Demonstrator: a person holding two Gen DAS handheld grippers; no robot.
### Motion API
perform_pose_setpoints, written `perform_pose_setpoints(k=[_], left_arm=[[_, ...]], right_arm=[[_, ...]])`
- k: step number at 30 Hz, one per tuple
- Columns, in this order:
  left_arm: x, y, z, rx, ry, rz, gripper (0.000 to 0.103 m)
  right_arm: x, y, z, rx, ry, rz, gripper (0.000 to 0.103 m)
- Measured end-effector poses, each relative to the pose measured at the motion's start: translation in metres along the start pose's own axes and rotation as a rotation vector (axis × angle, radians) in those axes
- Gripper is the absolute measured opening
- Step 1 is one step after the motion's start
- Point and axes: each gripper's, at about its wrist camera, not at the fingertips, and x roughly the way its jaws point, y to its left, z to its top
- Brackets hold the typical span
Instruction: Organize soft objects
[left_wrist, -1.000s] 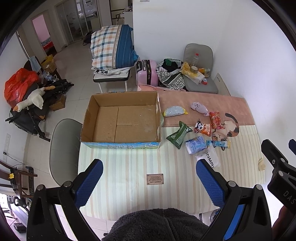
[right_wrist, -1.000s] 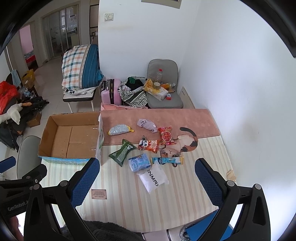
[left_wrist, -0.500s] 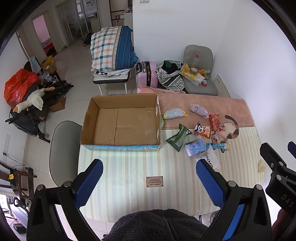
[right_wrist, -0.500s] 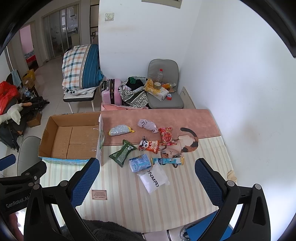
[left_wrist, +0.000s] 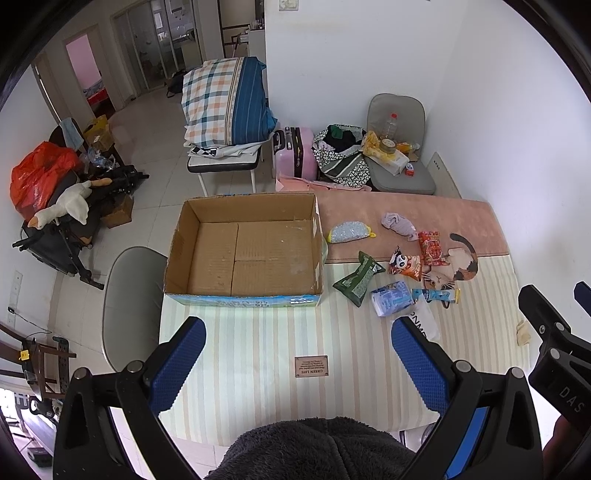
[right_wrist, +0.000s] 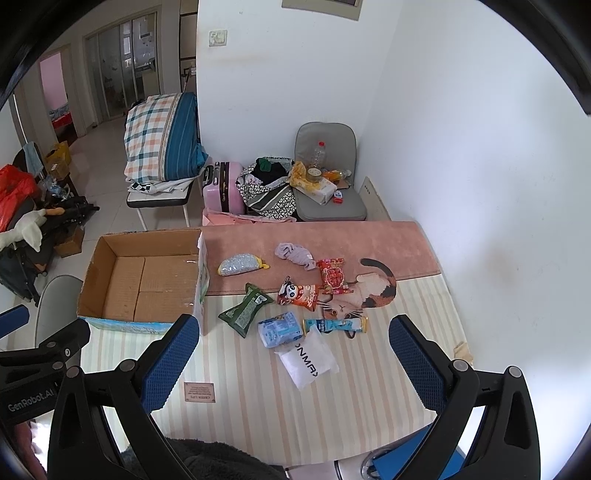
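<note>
An empty cardboard box (left_wrist: 243, 251) (right_wrist: 144, 280) sits on the left of the striped table. Right of it lie several soft items: a glittery pouch (left_wrist: 349, 233) (right_wrist: 238, 264), a lilac cloth (left_wrist: 398, 224) (right_wrist: 294, 254), a green packet (left_wrist: 357, 278) (right_wrist: 245, 309), a panda snack bag (left_wrist: 405, 263) (right_wrist: 298, 292), a red packet (left_wrist: 430, 248) (right_wrist: 333, 276), a blue tissue pack (left_wrist: 391, 298) (right_wrist: 279, 328), a blue tube (right_wrist: 336, 325) and a white bag (right_wrist: 307, 362). My left gripper (left_wrist: 297, 363) and right gripper (right_wrist: 291, 363) are open and empty, high above the near table edge.
A cat-shaped mat (right_wrist: 364, 291) and a pink runner (right_wrist: 332, 236) lie under the items. A small brown label (left_wrist: 311, 366) sits near the front edge. A grey chair (left_wrist: 127, 306) stands left of the table. Cluttered chairs and a pink suitcase (left_wrist: 295, 151) stand behind.
Both views have shifted slightly; the table and box sit a little lower and closer in the left wrist view. Nothing on the table has moved.
</note>
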Motion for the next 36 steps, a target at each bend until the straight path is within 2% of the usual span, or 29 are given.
perform_pose_setpoints(k=[19, 26, 29, 31, 33, 34, 36], left_arm=[[-0.005, 0.0, 0.004, 0.002, -0.006, 0.0, 0.103], [-0.003, 0.0, 0.002, 0.007, -0.014, -0.001, 0.103], [0.011, -0.006, 0.011, 0.034, -0.029, 0.026, 0.103], [0.03, -0.012, 0.019, 0.065, -0.024, 0.056, 0.103], [0.055, -0.023, 0.022, 0.105, 0.004, 0.085, 0.103], [0.069, -0.028, 0.024, 0.129, 0.011, 0.109, 0.103], [0.095, -0.037, 0.023, 0.166, 0.042, 0.146, 0.103]], right_arm=[[0.0, 0.0, -0.009, -0.002, -0.004, -0.001, 0.103], [0.007, -0.007, -0.011, 0.023, 0.012, 0.024, 0.103], [0.037, -0.018, -0.014, 0.034, 0.074, 0.047, 0.103], [0.072, -0.028, -0.019, 0.036, 0.149, 0.023, 0.103], [0.116, -0.036, -0.028, 0.009, 0.233, 0.014, 0.103], [0.148, -0.044, -0.036, 0.006, 0.314, -0.006, 0.103], [0.195, -0.061, -0.053, 0.075, 0.412, -0.01, 0.103]])
